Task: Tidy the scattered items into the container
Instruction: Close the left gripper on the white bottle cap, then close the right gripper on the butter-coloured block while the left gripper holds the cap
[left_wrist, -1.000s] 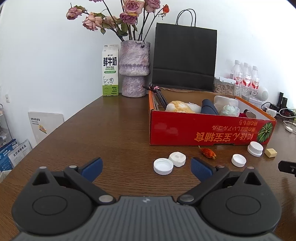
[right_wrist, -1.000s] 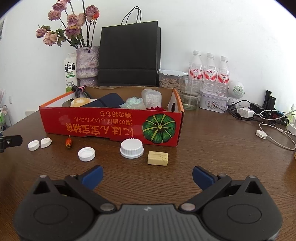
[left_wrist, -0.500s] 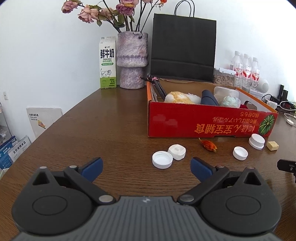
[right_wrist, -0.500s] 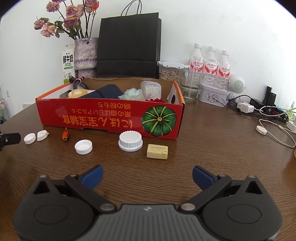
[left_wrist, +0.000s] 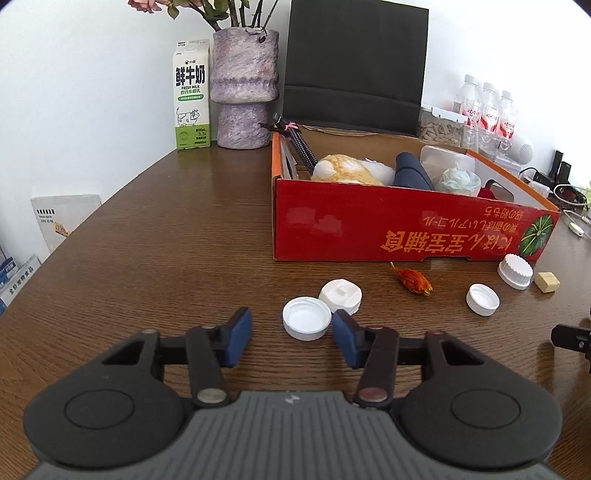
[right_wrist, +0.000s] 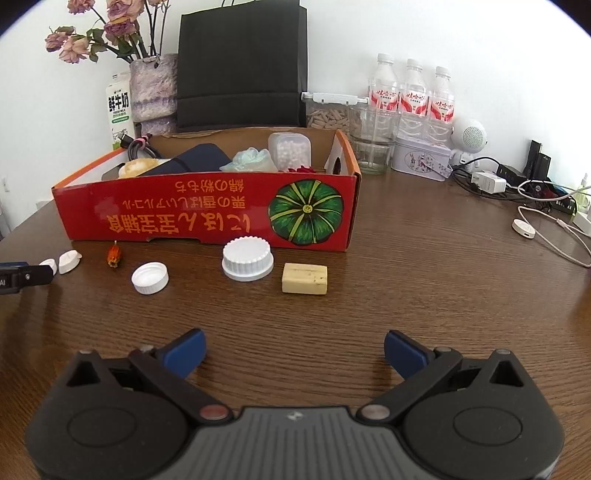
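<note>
On the brown table, in front of the red cardboard box (left_wrist: 369, 229) (right_wrist: 207, 218), lie scattered small items. An upturned white cap (left_wrist: 306, 317) sits at the tips of my left gripper (left_wrist: 291, 336), between its blue pads. The jaws are closing and the pads are not pressing on the cap. A white lid (left_wrist: 340, 295) touches it behind. Further right lie an orange dried piece (left_wrist: 413, 280), a small white cap (left_wrist: 482, 299) (right_wrist: 149, 277), a ribbed white cap (right_wrist: 247, 258) and a yellow block (right_wrist: 304, 278). My right gripper (right_wrist: 295, 350) stands open and empty, short of the block.
The box holds a cable, a dark pouch, a plastic tub and soft items. Behind it stand a vase (left_wrist: 243, 92), a milk carton (left_wrist: 191, 99), a black paper bag (right_wrist: 240, 66) and water bottles (right_wrist: 410, 96). Chargers and cables (right_wrist: 524, 192) lie at the right.
My left gripper has moved forward toward the two white caps and its jaws have narrowed from wide open. The right gripper has hardly moved and stays open.
</note>
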